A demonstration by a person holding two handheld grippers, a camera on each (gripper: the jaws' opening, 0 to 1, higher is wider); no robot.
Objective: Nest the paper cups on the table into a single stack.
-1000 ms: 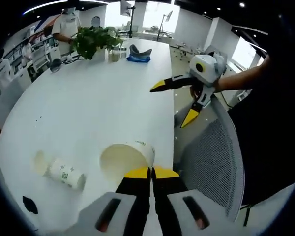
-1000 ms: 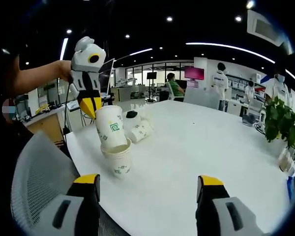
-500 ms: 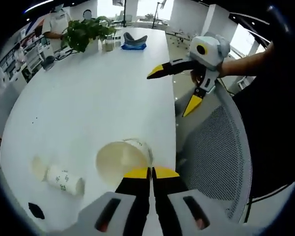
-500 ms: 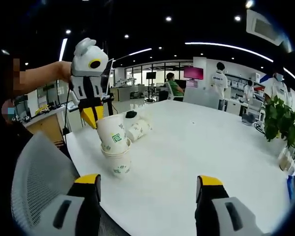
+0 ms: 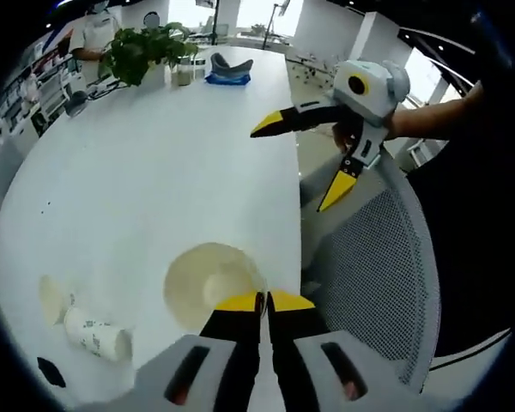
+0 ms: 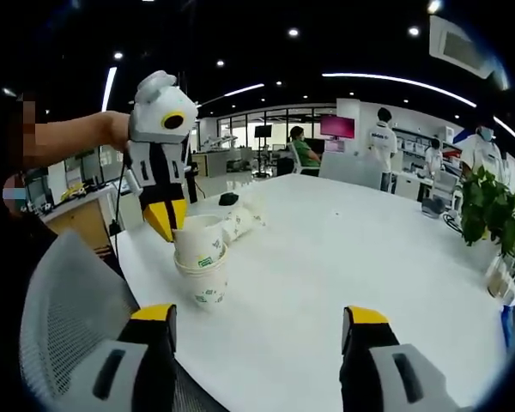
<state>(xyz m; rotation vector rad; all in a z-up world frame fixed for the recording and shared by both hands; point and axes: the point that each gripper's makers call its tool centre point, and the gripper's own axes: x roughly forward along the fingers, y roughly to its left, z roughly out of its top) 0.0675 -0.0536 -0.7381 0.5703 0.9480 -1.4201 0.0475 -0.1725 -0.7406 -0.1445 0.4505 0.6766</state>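
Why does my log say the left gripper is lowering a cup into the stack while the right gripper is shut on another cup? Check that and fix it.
One detail is wrong. The left gripper is shut on the cup going into the stack, but the right gripper is open and holds nothing; the right gripper view shows its jaws wide apart. A loose cup lies on its side on the table.

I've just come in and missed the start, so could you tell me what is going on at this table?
A person with a gripper in each hand is stacking paper cups on a white table. The left gripper is shut on the rim of a cup that sits partly nested in a standing cup near the table's edge. The right gripper is open and holds nothing, off to the side. Another cup lies on its side on the table.
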